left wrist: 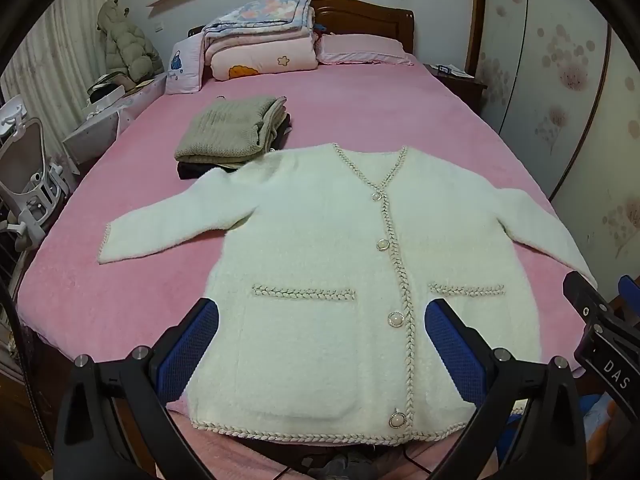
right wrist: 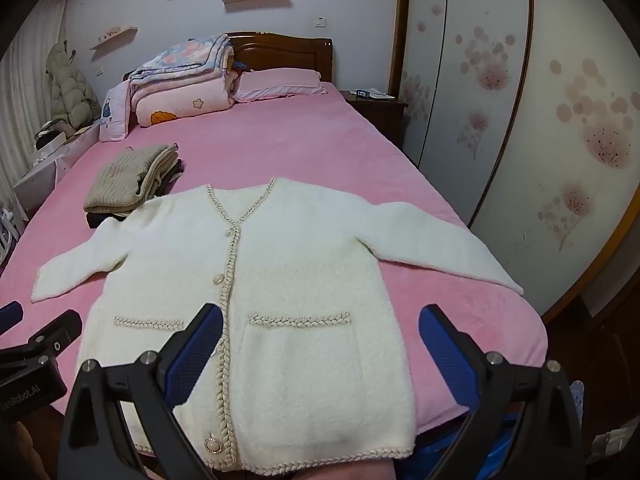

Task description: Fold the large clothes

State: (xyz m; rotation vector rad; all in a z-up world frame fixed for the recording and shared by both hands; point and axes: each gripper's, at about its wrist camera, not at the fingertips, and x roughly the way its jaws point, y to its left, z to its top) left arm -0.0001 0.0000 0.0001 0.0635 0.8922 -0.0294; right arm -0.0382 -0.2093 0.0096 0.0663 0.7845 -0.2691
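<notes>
two grippers hover over a cream cardigan [left wrist: 320,264] that lies flat, front up and buttoned, both sleeves spread, at the near end of a pink bed [left wrist: 360,120]. left of the cardigan's collar, touching its shoulder, sits a pile of folded clothes [left wrist: 232,128] with a beige knit on top. the left gripper [left wrist: 322,340] hangs above the cardigan's left pocket and button line, jaws spread wide, holding nothing. the right gripper [right wrist: 320,344] hangs above the cardigan's right pocket, jaws equally wide, also empty. beyond the cardigan, at the headboard, lie stacked quilts [left wrist: 260,40] and a pillow [left wrist: 364,50].
</notes>
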